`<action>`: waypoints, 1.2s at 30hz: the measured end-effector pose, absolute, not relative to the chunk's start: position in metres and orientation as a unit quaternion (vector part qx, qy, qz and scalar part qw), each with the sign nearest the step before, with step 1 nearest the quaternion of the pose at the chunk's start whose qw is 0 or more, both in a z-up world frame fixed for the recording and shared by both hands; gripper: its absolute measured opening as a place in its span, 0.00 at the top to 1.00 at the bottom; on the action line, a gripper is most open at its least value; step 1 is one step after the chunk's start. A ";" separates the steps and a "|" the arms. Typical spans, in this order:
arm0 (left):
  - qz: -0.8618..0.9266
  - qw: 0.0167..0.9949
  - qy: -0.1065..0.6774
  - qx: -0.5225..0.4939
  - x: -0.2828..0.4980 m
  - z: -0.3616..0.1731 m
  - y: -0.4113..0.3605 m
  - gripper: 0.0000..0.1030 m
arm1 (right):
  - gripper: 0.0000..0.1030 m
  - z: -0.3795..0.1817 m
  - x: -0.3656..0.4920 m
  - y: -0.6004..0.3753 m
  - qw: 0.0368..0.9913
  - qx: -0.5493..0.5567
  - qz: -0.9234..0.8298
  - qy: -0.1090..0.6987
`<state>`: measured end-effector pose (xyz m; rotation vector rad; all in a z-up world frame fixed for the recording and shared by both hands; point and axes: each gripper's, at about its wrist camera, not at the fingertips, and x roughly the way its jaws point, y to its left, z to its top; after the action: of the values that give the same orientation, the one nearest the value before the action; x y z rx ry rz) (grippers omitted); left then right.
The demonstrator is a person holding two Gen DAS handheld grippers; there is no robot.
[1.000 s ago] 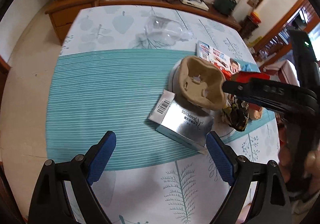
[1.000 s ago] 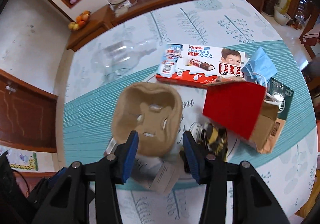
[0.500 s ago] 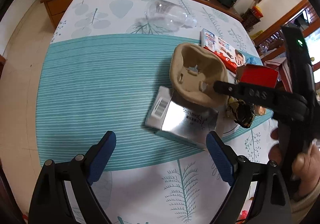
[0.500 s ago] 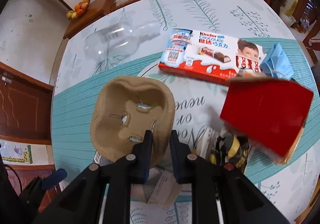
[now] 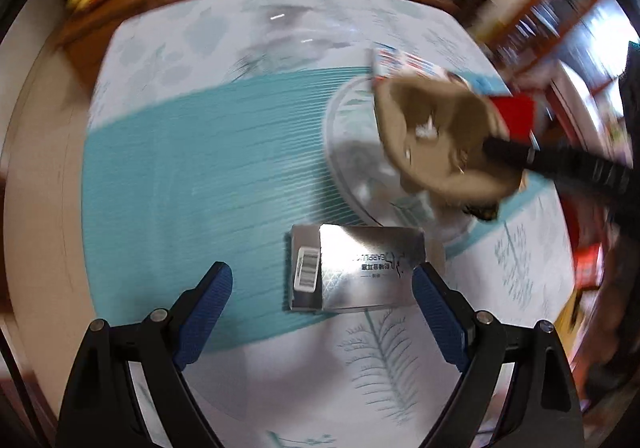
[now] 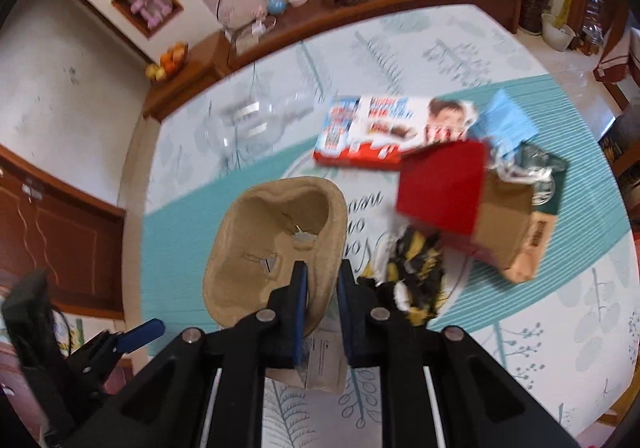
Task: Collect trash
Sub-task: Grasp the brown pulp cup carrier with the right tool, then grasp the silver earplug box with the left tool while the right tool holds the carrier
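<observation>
Two grippers, one piece of trash in hand

Two blue-padded grippers work over a table with a teal-striped, leaf-printed cloth (image 5: 168,184). On the left, the left gripper (image 5: 322,302) is spread wide and holds nothing. A flat silver cardboard box with a barcode (image 5: 356,268) lies just ahead between its pads, long axis crosswise to the fingers, near the table's front edge. Bare cloth lies to its left. Further right, the right gripper (image 6: 322,290) is clamped on the rim of a brown moulded-pulp cup carrier (image 6: 276,240), which appears lifted off the table. Right of it lie a crumpled black-and-yellow wrapper (image 6: 416,272), a red box (image 6: 442,188) and a chocolate carton (image 6: 384,132), crowded close together.
</observation>
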<state>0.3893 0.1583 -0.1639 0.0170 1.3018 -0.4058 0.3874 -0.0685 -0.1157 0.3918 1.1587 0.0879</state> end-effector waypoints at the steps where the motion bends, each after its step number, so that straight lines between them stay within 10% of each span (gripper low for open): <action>1: -0.204 0.776 0.596 0.030 0.390 -0.161 0.155 0.12 | 0.86 -0.110 0.385 -0.074 0.821 0.191 0.039 0.536; 21: -0.405 0.646 0.542 0.354 0.379 -0.203 0.061 0.12 | 0.86 -0.140 0.238 -0.164 0.763 0.331 -0.087 0.549; 36: -0.393 0.617 0.568 0.376 0.373 -0.236 0.059 0.18 | 0.86 -0.155 0.205 -0.160 0.748 0.358 -0.104 0.548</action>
<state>0.3727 0.0586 -0.2361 0.8649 1.3087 -0.9057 0.2055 -0.1605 -0.1547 0.7837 1.1989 -0.2279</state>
